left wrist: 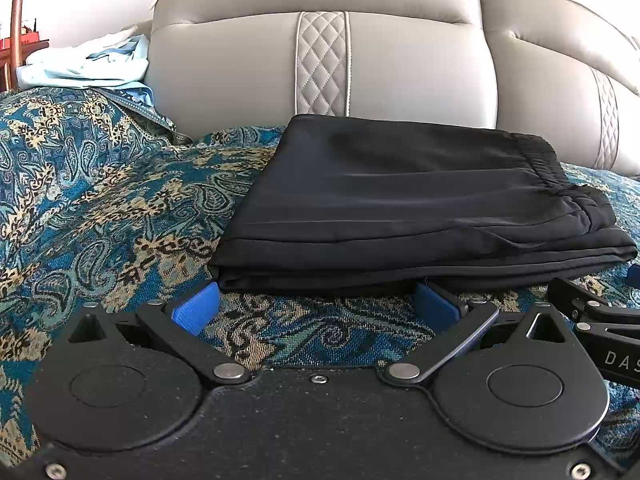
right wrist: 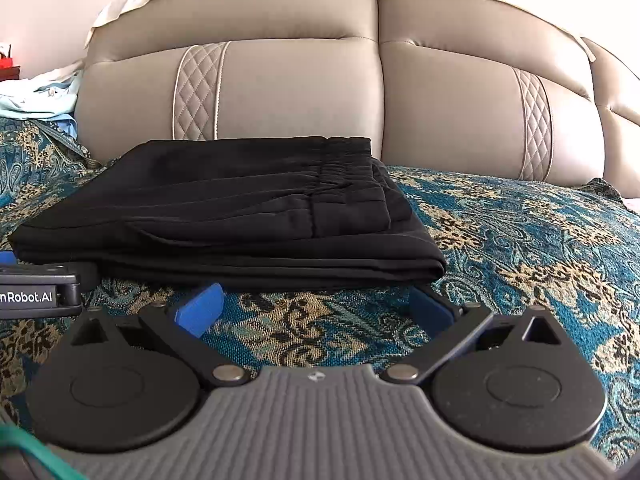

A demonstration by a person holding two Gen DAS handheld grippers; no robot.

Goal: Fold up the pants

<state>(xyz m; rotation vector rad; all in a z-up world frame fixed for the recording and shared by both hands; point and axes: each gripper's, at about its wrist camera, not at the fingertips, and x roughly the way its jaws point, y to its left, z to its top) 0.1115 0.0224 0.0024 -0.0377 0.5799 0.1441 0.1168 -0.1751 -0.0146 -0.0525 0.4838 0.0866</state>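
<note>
I find the black pants [left wrist: 408, 200] folded into a flat rectangular stack on the patterned teal bedspread [left wrist: 100, 208], near the padded leather headboard [left wrist: 320, 64]. My left gripper [left wrist: 320, 300] stands wide apart and empty, blue pads just short of the near folded edge. My right gripper [right wrist: 316, 300] is likewise spread, holding nothing. I judge folding essentially complete. Any finishing should be light: press the layered edge square without dragging the smooth, slippery cloth. The gathered elastic waistband [right wrist: 340, 172] lies uppermost.
</note>
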